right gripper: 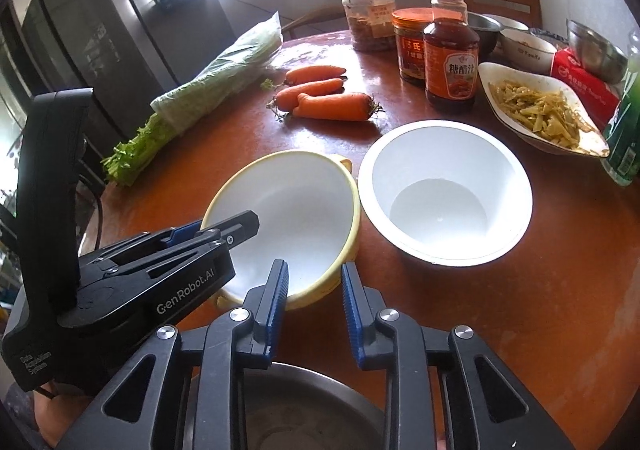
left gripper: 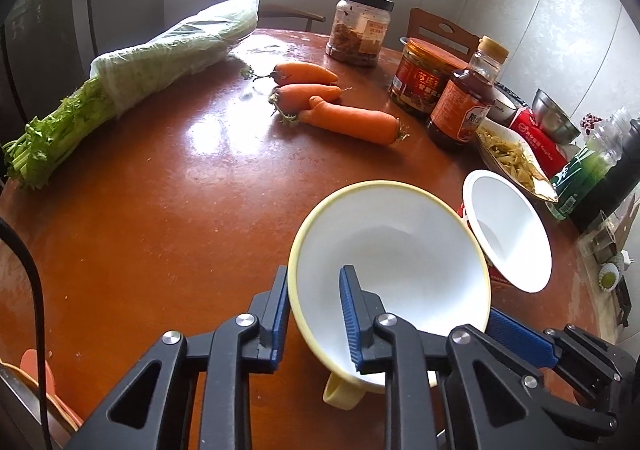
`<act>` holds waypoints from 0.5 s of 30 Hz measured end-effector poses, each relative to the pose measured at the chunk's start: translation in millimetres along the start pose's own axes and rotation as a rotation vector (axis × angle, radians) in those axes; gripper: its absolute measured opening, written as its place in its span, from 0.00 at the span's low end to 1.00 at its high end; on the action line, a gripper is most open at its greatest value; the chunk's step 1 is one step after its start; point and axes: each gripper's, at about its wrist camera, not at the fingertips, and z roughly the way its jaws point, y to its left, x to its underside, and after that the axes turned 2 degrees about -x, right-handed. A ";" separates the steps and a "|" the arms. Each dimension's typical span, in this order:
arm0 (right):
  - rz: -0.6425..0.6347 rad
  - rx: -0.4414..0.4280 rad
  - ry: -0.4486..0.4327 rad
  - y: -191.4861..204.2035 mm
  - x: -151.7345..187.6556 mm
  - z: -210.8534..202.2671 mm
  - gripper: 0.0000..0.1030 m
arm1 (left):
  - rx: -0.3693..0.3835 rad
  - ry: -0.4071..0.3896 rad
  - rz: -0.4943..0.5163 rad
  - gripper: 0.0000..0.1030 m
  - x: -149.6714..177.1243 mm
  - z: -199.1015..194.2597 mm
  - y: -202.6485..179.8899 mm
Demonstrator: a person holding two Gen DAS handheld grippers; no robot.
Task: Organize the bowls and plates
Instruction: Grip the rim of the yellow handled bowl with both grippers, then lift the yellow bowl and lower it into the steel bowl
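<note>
A white bowl with a yellow rim and small handles sits near the front of the brown round table. My left gripper is shut on its near-left rim, one pad inside and one outside. My right gripper straddles the rim on the other side and is closed onto the wall. One of its fingers rests against the bowl's outside. A plain white bowl stands just right of it, untouched.
A steel dish lies under the right gripper at the table's edge. Carrots and bagged celery lie behind. Jars, a sauce bottle, a dish of shredded food and steel bowls crowd the right.
</note>
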 end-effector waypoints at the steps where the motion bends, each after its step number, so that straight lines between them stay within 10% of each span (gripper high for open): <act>1: -0.003 0.000 0.001 0.8 0.3 -0.2 0.28 | -0.001 0.003 0.000 0.24 1.2 -0.9 0.6; 15: -0.055 -0.002 -0.025 15.6 0.2 -7.4 0.28 | -0.032 0.005 -0.012 0.24 18.4 -17.8 9.5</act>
